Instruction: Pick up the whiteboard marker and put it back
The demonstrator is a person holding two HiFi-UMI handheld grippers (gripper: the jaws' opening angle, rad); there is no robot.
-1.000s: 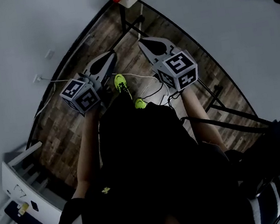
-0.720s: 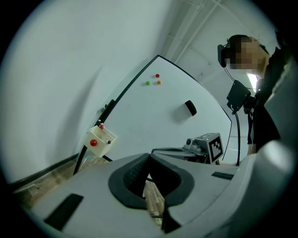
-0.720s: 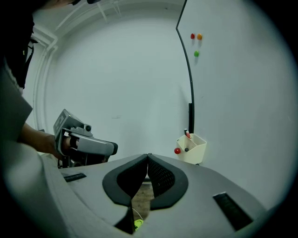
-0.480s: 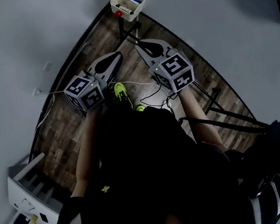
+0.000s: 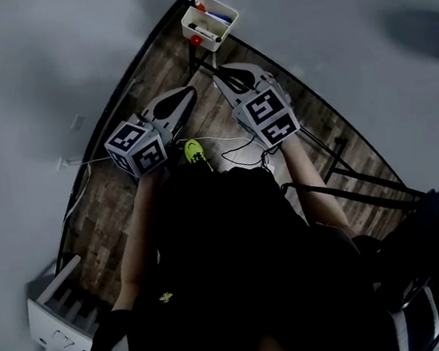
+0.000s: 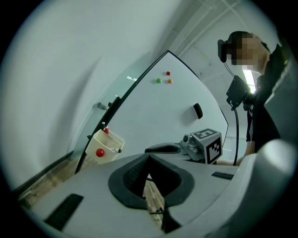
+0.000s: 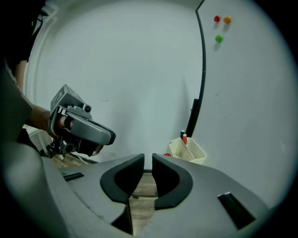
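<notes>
A white marker tray [image 5: 223, 24] hangs at the whiteboard's lower corner and holds several markers, one with a red cap [image 7: 184, 138] and one blue [image 5: 218, 17]. A red round knob [image 6: 99, 152] sits on the tray's [image 6: 111, 142] front. My left gripper [image 5: 185, 96] points level toward it, its jaws closed tip to tip [image 6: 149, 157] with nothing in them. My right gripper [image 5: 225, 72] is just below the tray [image 7: 193, 152]. Its jaws [image 7: 148, 161] are opening, with a narrow gap and nothing between them.
The whiteboard [image 6: 153, 111] carries red, green and orange magnets [image 6: 167, 73] and a black eraser [image 6: 198, 110]. Its black stand legs [image 5: 340, 162] and a white cable [image 5: 222, 138] lie on the wooden floor. A person [image 6: 265, 93] stands by the board's right side.
Both grippers have moved forward toward the marker tray, which now lies lower in the head view and closer to the jaw tips.
</notes>
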